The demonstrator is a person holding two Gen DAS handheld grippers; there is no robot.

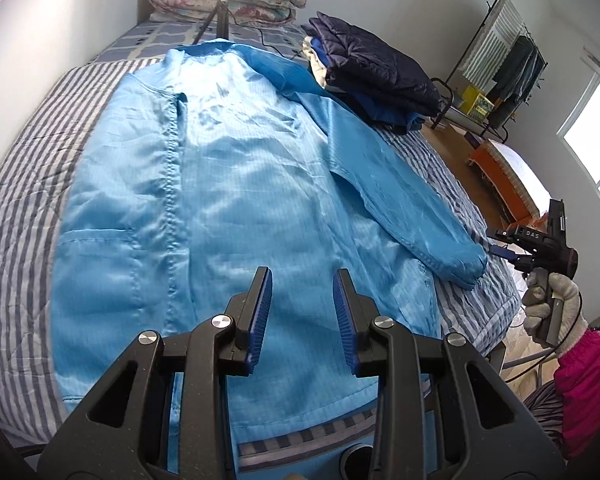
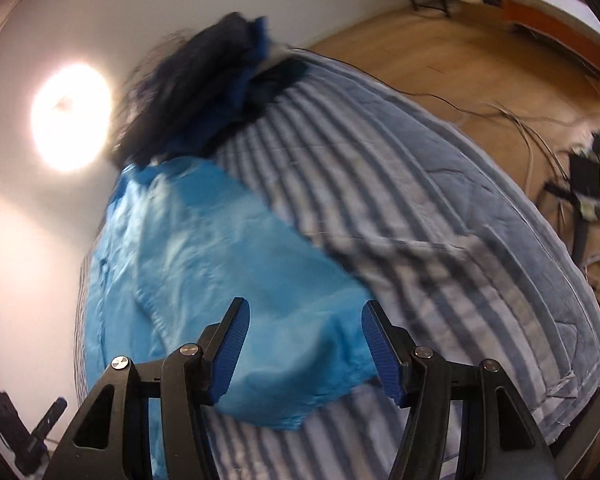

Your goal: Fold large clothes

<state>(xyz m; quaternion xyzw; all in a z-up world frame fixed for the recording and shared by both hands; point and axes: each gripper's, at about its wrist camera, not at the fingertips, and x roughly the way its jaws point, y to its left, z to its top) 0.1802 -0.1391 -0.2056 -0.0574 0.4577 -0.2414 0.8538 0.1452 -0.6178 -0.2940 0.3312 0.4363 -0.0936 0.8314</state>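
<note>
Your left gripper (image 1: 302,316) hangs with its blue-padded jaws apart, holding nothing, over the hem end of the shiny light-blue long-sleeved coat (image 1: 220,184). That coat lies flat, front up, on the blue-and-white striped quilt (image 1: 16,200), its long axis running from the bottom of the left wrist frame up to the collar at upper centre. One sleeve (image 1: 400,200) slants down to the right, its cuff (image 1: 466,264) ending at centre right, just beside your right gripper (image 1: 504,254). In the right wrist view that gripper (image 2: 304,340) is also spread wide and empty, with the cuff (image 2: 300,380) lying between and slightly below its pads. So the right hand is plainly the nearer one to the sleeve. A pile of folded dark navy clothes (image 1: 376,76) sits at upper right, near the coat's shoulder.
</note>
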